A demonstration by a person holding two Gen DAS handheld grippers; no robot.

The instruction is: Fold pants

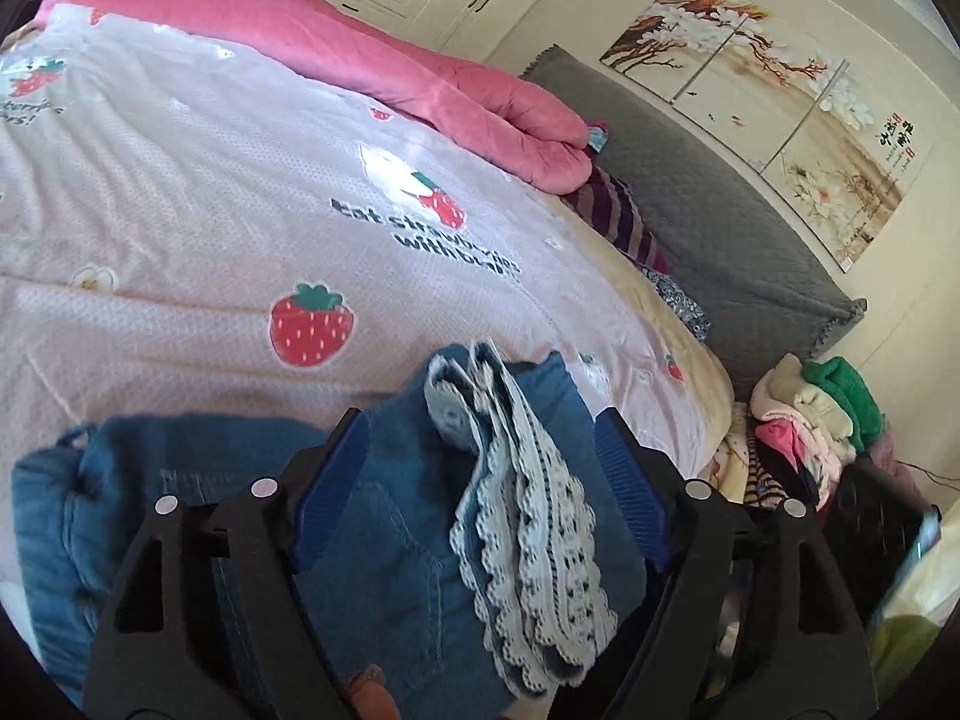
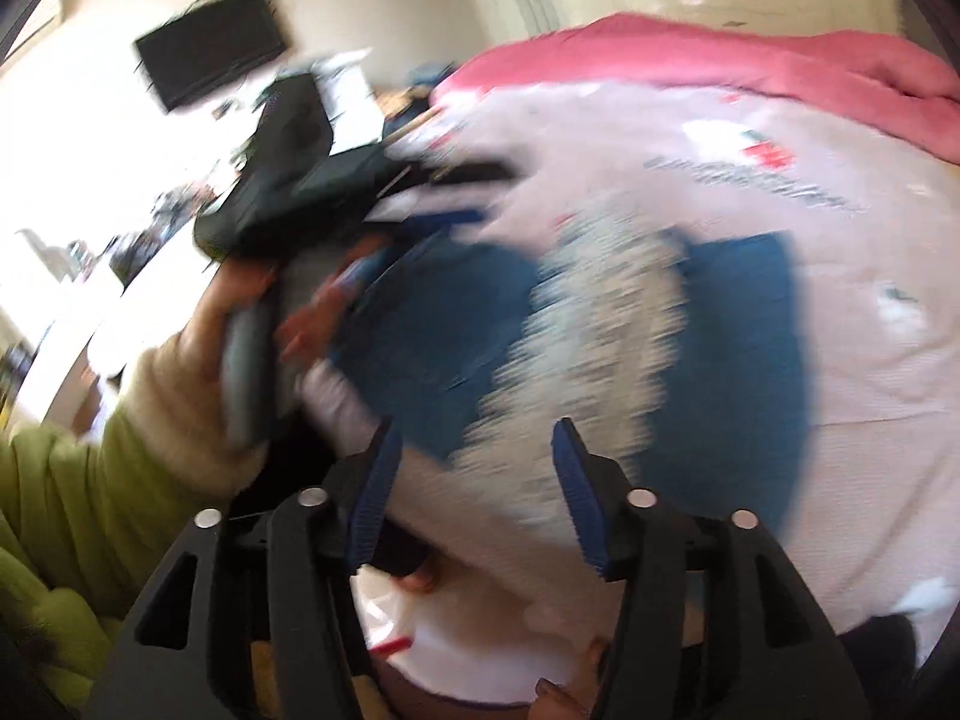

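My left gripper (image 1: 480, 438) stands with its jaws spread wide. The blue ribbed pads (image 1: 336, 468) sit on either side of the pants (image 1: 384, 516) without pressing on them. The pants are blue denim, bunched in the lower centre of the left wrist frame and extending to the lower left. A strip of white lace trim (image 1: 528, 546) runs down over the denim between the jaws, from the centre toward the bottom edge. The pants lie on a pink strawberry-print bedspread (image 1: 180, 228) that fills the left and centre of the frame. A pink quilt (image 1: 336, 42) lies across the upper part of the bed. A grey headboard (image 1: 708, 204) runs along the right side, below a flower painting (image 1: 774, 102) at upper right. A pile of clothes (image 1: 810, 420) sits at the right edge.

My right gripper (image 2: 474, 438) also has its jaws apart; nothing is pinched between them. The right wrist frame is heavily motion-blurred. In it, the pants (image 2: 432, 330) appear as a blue patch at centre, with the lace as a white smear across them. My left hand (image 2: 240, 300), in a cream cuff and green sleeve (image 2: 66, 510), holds the left gripper at centre left, beside the pants. A dark wall screen (image 2: 210, 54) hangs at upper left.
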